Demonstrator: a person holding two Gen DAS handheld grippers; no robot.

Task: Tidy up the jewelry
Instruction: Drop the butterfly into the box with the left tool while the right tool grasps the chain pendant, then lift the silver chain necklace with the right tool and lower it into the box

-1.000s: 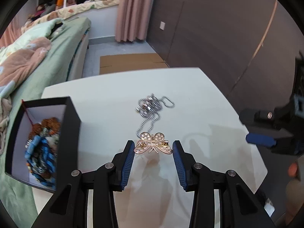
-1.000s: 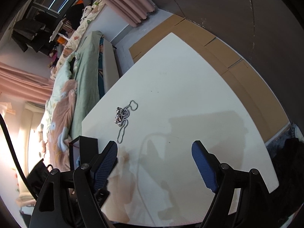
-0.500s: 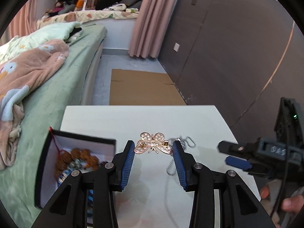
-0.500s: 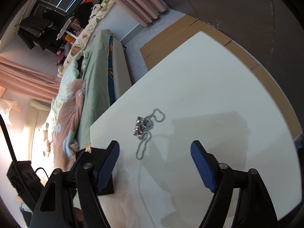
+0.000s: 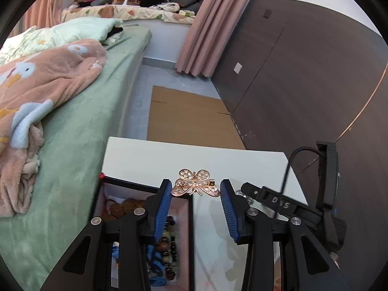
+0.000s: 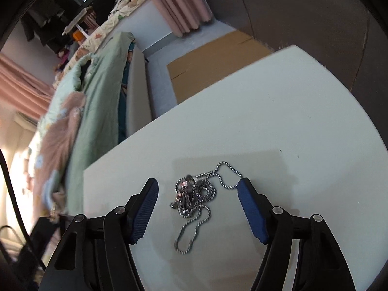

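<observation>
My left gripper is shut on a gold butterfly brooch and holds it in the air over the right wall of the black jewelry box. The box's white inside holds brown bead bracelets and blue beaded pieces. My right gripper is open, its fingers on either side of a tangled silver chain necklace that lies on the white table. The right gripper also shows in the left wrist view, to the right.
A green bed with a pink blanket runs along the table's left side. Flat cardboard lies on the floor beyond the table's far edge. A dark wall stands at the right.
My left gripper lifted the brooch off the table and carried it left, over the box. My right gripper moved in toward the necklace, which now lies between its open fingers.
</observation>
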